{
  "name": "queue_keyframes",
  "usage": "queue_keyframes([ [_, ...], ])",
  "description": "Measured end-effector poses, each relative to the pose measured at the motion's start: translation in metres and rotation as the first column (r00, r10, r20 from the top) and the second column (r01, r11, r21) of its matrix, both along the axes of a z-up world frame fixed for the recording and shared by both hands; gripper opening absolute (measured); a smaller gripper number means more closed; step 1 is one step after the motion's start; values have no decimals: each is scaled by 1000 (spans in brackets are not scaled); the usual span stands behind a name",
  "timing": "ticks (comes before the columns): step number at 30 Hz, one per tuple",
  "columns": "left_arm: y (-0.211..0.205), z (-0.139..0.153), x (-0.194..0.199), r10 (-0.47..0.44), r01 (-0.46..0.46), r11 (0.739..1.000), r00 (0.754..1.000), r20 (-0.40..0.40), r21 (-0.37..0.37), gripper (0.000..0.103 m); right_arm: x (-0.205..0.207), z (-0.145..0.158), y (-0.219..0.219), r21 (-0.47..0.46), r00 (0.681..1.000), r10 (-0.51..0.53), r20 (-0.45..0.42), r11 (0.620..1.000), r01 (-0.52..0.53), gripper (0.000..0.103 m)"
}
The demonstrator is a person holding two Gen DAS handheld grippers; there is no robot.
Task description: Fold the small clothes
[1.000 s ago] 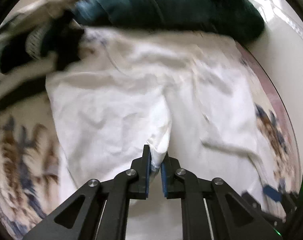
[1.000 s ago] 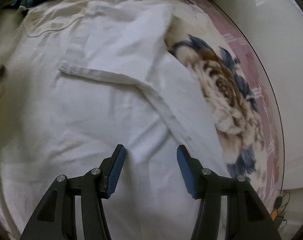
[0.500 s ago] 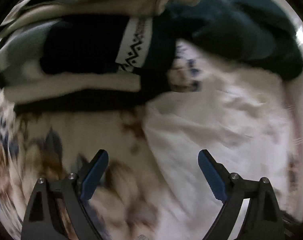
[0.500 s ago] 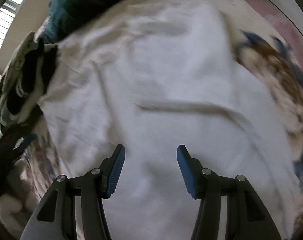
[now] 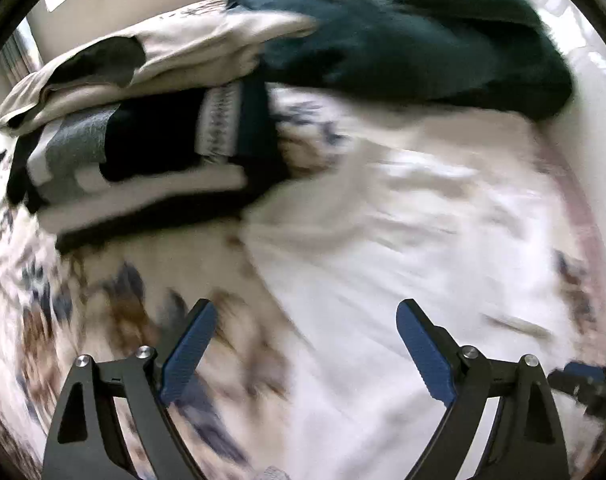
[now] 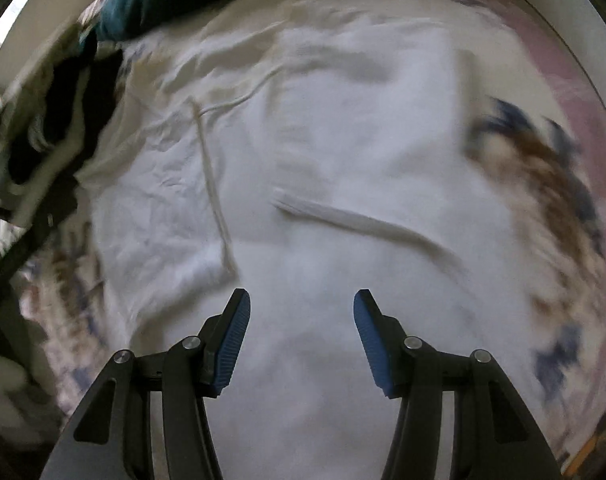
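A white garment (image 5: 403,240) lies spread flat on a floral bedspread (image 5: 83,300). My left gripper (image 5: 306,308) hangs above the garment's left edge, jaws wide open and empty, half over the bedspread. In the right wrist view the white garment (image 6: 303,152) fills the middle, with two cloth ties (image 6: 343,218) lying across it. My right gripper (image 6: 302,296) hovers over the cloth. Its jaws are opening, with nothing between them and no cloth touching the pads.
A stack of folded clothes (image 5: 143,128) in beige, black and grey sits at the back left. A dark teal garment (image 5: 403,32) lies bunched behind the white one. The bedspread's pink border (image 6: 575,112) marks the right edge, beside a glossy pale surface (image 5: 583,60).
My left gripper let go of the white cloth, opened wide, rose and swung left toward the folded stack. My right gripper lifted off the cloth and tipped, so more of the garment shows.
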State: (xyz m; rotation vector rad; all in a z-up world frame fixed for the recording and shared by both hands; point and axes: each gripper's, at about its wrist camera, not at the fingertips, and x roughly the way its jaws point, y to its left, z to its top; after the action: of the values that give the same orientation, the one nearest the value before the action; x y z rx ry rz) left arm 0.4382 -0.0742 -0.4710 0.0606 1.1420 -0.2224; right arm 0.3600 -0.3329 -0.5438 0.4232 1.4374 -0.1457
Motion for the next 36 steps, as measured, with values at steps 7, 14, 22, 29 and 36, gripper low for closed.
queue_keyframes([
  [7,-130,20,-119,-102,76,985,981,-162,-157,92,-93,74,-134,-56,996,-66,-66,997,62,62],
  [14,-273,-44,-224,-164,65,973,870,-466,-221,92,-162,74,-254,-123,986,-88,-145,990,70,62],
  [22,-325,-107,-285,-122,109,993,844,-523,-56,61,-120,22,-295,24,996,-15,-83,1000,17,62],
  [29,-294,-101,-285,-145,83,983,900,-412,-165,2,7,-34,-256,228,998,47,50,972,-57,62],
  [36,-266,-83,-280,-106,27,976,924,-368,-215,1,128,-85,-212,416,998,41,54,908,-60,62],
])
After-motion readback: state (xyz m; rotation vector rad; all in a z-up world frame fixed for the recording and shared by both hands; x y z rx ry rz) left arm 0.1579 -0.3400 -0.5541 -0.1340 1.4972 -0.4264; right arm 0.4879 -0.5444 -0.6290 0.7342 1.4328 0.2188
